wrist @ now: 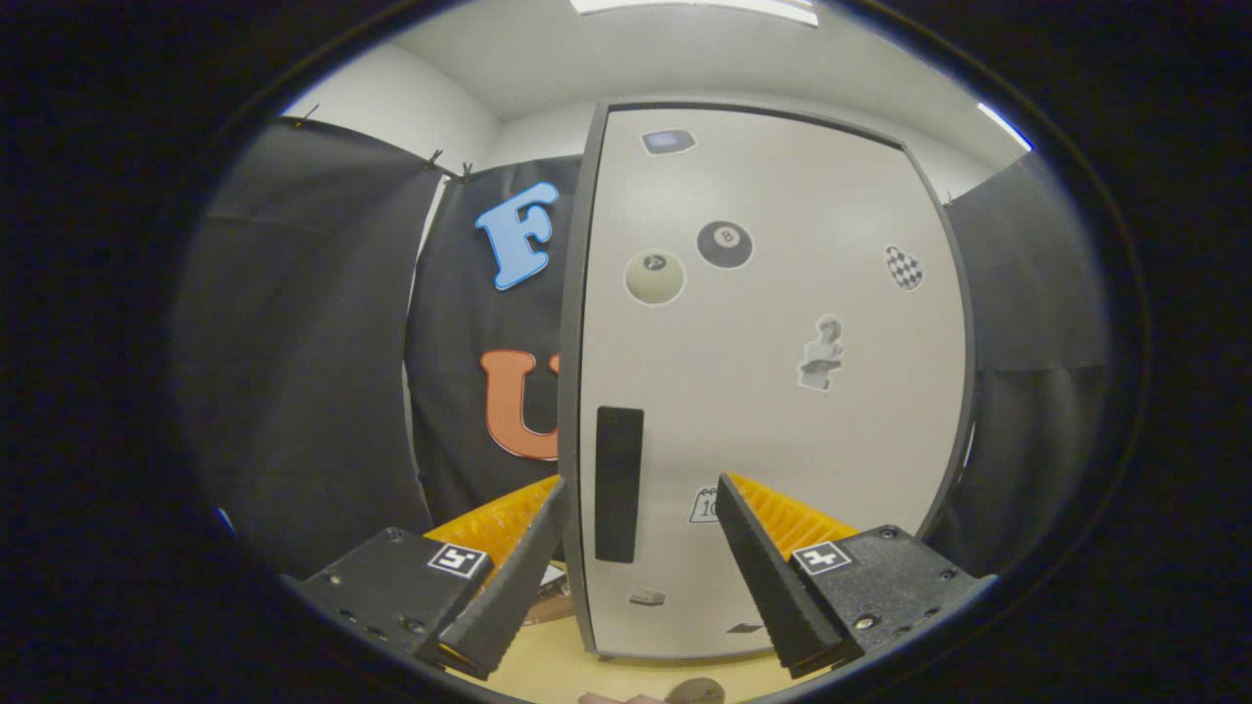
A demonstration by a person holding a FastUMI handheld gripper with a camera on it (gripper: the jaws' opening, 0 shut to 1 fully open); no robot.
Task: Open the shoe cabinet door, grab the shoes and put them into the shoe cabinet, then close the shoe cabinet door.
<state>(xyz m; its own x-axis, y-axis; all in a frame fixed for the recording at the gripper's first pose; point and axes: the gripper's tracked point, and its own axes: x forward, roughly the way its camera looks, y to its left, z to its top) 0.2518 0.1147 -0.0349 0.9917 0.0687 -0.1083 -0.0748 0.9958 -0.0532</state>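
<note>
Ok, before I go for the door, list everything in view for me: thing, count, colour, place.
Shoe cabinet door: one, pale grey with a dark frame, shut, straight ahead of the fingers.
Door handle: one, black, upright bar near the door's left edge, between the fingers and just beyond them.
Stickers: several, mixed colours, scattered over the door.
Floor: one, light yellowish, below the door.
Booth wall: black cloth, either side of the cabinet.
Ceiling light: one, white, above.
Gripper: one, fingers open, gripping nothing, spread either side of the handle.
</note>
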